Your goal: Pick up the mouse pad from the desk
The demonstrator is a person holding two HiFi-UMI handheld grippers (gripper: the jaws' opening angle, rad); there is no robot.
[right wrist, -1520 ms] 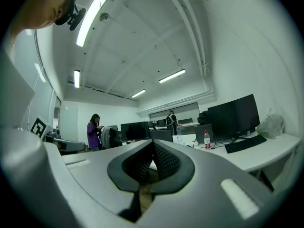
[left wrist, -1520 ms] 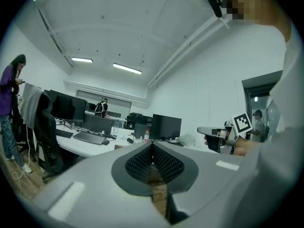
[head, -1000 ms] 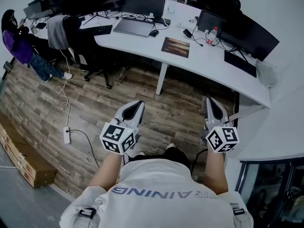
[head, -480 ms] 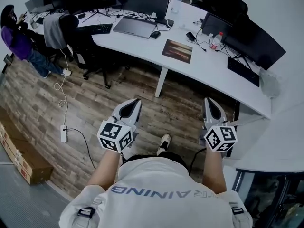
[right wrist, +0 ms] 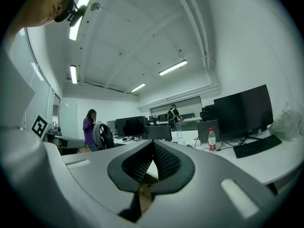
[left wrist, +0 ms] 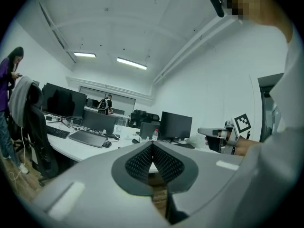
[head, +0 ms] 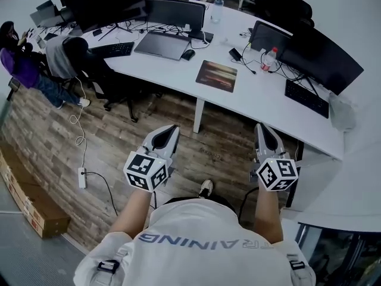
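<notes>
One mouse pad [head: 216,75], one mouse [head: 189,54], two bottles [head: 217,8] [head: 265,59], two keyboards [head: 113,49] [head: 306,95] — two tools [head: 171,130] [head: 262,127]

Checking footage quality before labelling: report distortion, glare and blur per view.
Head view: fisheye bends the desk into an arc; the mouse pad is sharp and evenly lit. Left gripper view: dark round vignette, a ceiling light glaring mildly. Right gripper view: same vignette; the ceiling strip at upper left is blown out.

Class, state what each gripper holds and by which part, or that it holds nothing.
Nothing is held. The left gripper and right gripper are both shut and empty, short of the white desk, where the brown rectangular mouse pad lies untouched.
</notes>
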